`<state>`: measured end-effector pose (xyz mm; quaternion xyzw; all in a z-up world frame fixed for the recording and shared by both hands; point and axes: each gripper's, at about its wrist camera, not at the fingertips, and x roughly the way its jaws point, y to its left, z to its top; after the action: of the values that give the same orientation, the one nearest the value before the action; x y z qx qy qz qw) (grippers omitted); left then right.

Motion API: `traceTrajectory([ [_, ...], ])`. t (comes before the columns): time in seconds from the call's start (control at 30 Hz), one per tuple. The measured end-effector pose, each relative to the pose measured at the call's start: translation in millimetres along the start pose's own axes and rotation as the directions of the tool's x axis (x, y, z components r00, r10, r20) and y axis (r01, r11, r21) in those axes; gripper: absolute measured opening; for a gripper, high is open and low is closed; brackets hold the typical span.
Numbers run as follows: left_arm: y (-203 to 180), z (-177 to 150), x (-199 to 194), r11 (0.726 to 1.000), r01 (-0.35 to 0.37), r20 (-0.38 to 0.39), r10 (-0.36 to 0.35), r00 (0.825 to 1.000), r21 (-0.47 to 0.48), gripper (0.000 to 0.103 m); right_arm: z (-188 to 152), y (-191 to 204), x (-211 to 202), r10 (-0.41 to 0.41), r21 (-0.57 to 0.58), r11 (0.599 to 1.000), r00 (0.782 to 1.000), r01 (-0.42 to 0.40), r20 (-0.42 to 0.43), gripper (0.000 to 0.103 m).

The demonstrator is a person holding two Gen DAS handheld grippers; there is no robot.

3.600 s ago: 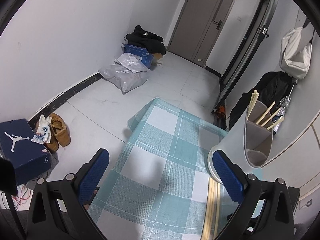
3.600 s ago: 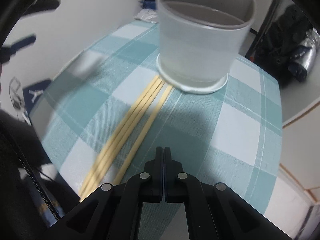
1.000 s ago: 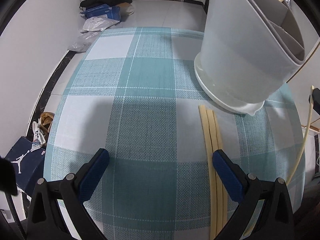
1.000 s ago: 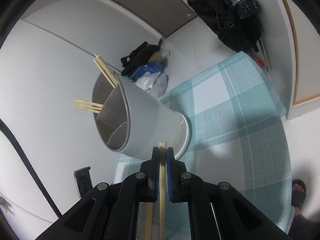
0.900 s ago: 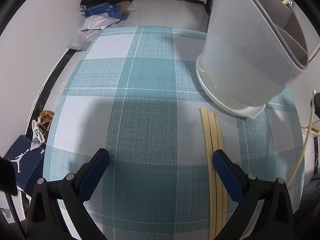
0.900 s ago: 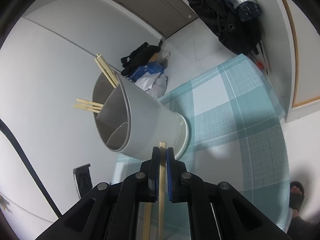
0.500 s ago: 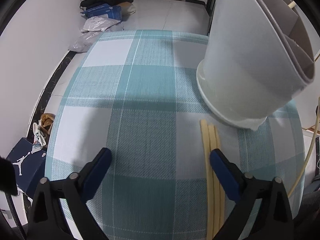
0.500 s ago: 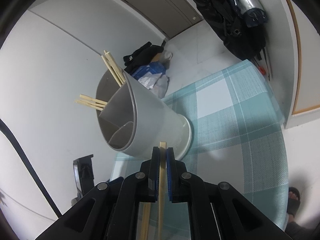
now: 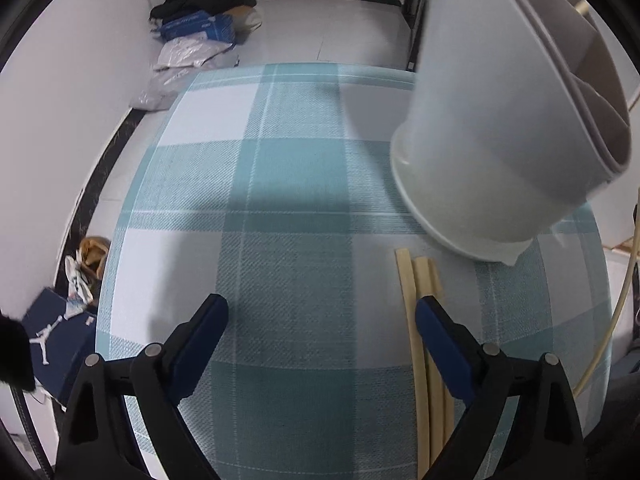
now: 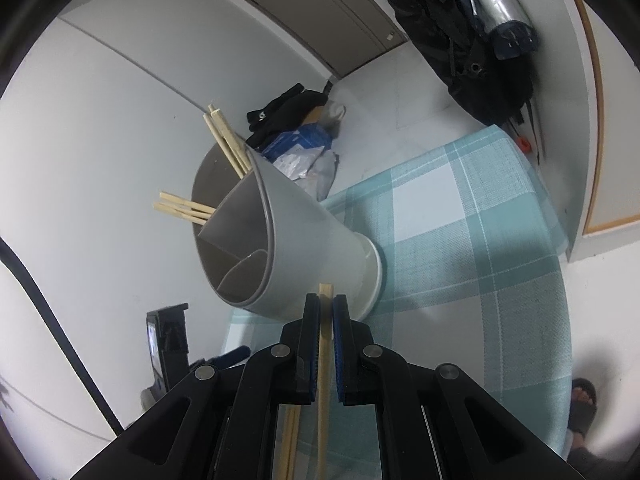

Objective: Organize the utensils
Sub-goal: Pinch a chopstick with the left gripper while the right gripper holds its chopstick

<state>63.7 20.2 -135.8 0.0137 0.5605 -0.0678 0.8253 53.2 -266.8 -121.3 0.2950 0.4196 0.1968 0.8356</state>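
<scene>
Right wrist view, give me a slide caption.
Right gripper clamps one chopstick before the divided utensil holder.

Woven tablecloth [image 9: 288, 200], matt plastic holder [image 9: 480, 152], wooden chopsticks [image 9: 420, 320]

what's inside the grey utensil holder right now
The utensil holder has divided compartments. Two bunches of chopsticks stick out of the far ones; the near compartments look empty as far down as shows. Its walls hide the bottoms.

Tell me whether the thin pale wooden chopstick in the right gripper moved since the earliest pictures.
Yes. The chopstick rose off the checked tablecloth, beside the white holder, clamped in the right gripper.
</scene>
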Motion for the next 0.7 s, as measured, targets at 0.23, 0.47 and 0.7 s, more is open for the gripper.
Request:
traceTrajectory([
  [0.23,-6,3,0,1.0,-0.014,0.006,0.014,1.0,0.009,0.093,1,0,1,-0.001,-0.002,1.0,1.0,0.001,-0.007,0.006],
  [0.47,-18,6,2,0.998,-0.03,0.018,0.029,0.999,0.047,0.086,0,1,1,-0.012,-0.008,1.0,1.0,0.012,-0.002,0.006],
  [0.7,-21,11,-3,0.999,0.01,0.049,-0.012,0.999,0.047,0.03,1,2,0,-0.019,-0.017,1.0,1.0,0.019,0.0,0.006],
])
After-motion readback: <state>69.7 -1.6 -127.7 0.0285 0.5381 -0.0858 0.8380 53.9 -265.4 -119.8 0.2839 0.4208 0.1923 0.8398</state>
